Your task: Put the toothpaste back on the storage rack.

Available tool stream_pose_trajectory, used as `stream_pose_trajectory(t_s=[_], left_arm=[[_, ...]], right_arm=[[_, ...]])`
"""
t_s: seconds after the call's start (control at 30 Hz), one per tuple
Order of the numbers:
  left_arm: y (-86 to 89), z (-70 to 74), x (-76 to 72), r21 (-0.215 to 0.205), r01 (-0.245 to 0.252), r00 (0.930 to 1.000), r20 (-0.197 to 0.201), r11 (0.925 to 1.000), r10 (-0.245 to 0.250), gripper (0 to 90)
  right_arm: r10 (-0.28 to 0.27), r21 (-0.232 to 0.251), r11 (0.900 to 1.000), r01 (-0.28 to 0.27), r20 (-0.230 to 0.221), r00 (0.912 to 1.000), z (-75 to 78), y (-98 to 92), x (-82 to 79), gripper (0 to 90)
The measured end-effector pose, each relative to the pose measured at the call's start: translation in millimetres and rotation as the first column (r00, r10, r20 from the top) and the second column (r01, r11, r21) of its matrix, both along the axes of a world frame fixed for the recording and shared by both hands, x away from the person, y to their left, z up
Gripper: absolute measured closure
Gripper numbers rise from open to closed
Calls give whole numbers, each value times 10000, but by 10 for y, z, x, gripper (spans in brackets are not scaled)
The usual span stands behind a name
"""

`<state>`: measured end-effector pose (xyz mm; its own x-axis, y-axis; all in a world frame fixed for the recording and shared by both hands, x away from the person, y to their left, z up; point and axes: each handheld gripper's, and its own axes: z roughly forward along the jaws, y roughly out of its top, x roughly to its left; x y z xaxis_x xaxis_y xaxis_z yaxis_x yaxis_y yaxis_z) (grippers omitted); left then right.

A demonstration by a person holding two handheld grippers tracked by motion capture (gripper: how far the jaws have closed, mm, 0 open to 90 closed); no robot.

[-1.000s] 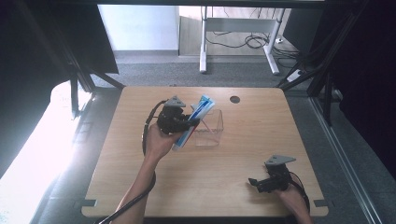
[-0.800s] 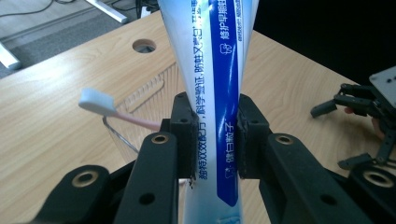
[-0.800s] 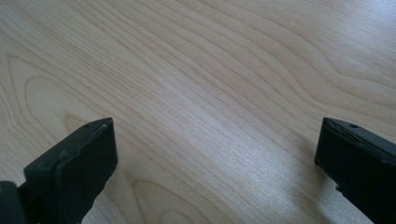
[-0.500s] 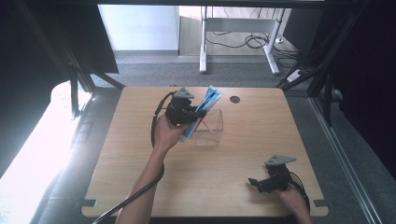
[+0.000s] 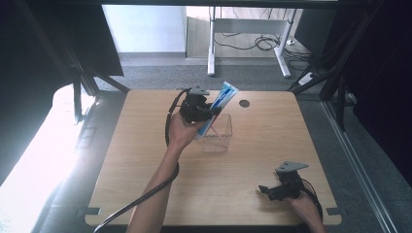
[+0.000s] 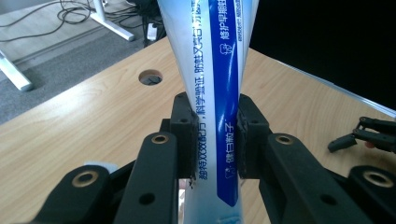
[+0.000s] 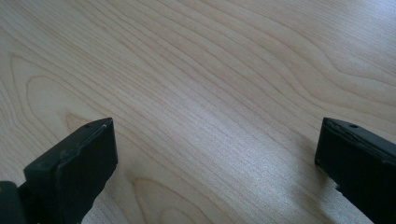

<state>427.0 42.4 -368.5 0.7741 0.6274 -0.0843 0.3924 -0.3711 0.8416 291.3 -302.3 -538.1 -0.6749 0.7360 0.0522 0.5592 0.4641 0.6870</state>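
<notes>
Evidently the left tongs (image 6: 215,135) are clamped on a blue-and-white toothpaste tube (image 6: 212,84), both jaws pressed flat against its sides, so that it can be carried by its middle. From the high view the tube (image 5: 219,103) slants toward one o'clock, its lower end at the rim of a clear box (image 5: 217,134) near the centre of the surface (image 5: 145,165); I judge it is being lifted out or lowered in, but cannot tell which. The tube's cap is hidden. Idle at five o'clock, the right tongs (image 7: 215,158) rest spread wide, gripping nothing.
</notes>
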Motion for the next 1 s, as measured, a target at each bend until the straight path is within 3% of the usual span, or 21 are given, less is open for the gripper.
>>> stream_pose_trajectory(t_s=[0.37,1.0], left_arm=[[-159,31,137,-67,60,9996,274,10000,-58,732],[-302,-233,328,-153,-320,9978,568,9994,329,731]], right_arm=[[13,43,10000,-13,-22,10000,-2,-8,-1,0],[7,111,9999,-7,-36,10000,-7,-21,0,0]])
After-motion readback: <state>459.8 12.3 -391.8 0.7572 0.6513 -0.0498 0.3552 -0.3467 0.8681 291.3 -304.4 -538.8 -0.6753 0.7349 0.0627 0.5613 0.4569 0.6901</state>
